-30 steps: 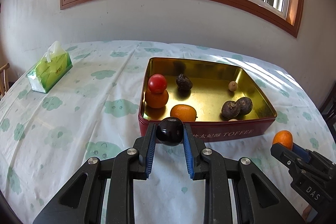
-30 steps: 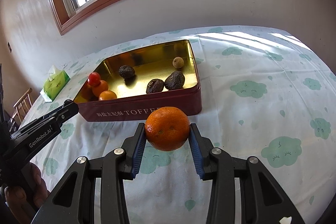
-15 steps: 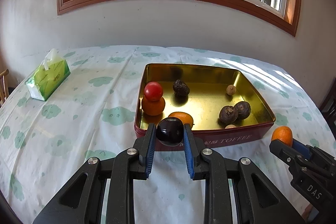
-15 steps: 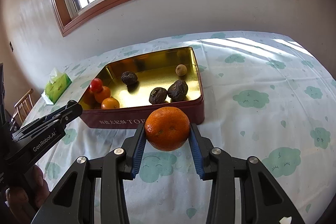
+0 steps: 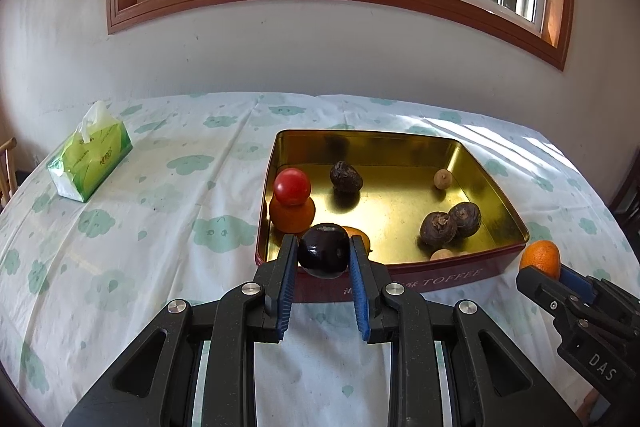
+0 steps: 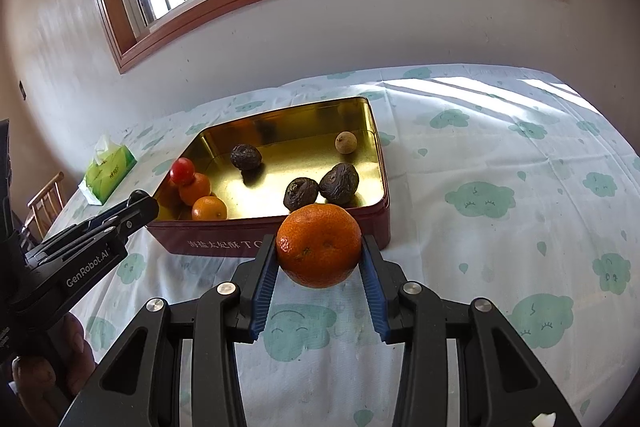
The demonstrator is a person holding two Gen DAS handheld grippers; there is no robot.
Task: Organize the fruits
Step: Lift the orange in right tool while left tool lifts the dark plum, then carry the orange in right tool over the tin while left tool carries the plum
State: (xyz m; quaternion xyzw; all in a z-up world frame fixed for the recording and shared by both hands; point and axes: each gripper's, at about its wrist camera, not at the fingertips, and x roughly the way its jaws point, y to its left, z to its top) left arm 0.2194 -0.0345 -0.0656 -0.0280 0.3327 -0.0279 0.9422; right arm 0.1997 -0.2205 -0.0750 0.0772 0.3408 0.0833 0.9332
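The left claw point(image 5: 324, 251) is clamped on a dark plum point(image 5: 325, 250), held above the table point(image 5: 160, 227) just before the toffee tin point(image 5: 440, 273). The right claw point(image 6: 319, 251) grips a mandarin point(image 6: 319, 245) before the tin's near wall. Inside the tin lie one red tomato point(image 5: 292, 186), two oranges point(image 6: 209, 207), three dark wrinkled fruits point(image 5: 346, 177) and one pale round fruit point(image 5: 443, 179), perhaps a second, half hidden by the near wall. One tissue pack point(image 5: 90, 157) sits well left of the tin.

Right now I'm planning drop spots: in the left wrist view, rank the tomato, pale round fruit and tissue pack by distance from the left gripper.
1. Tomato, tin's near-left corner, nearest the left gripper.
2. Pale round fruit, tin's far right.
3. Tissue pack, far left on the cloth.
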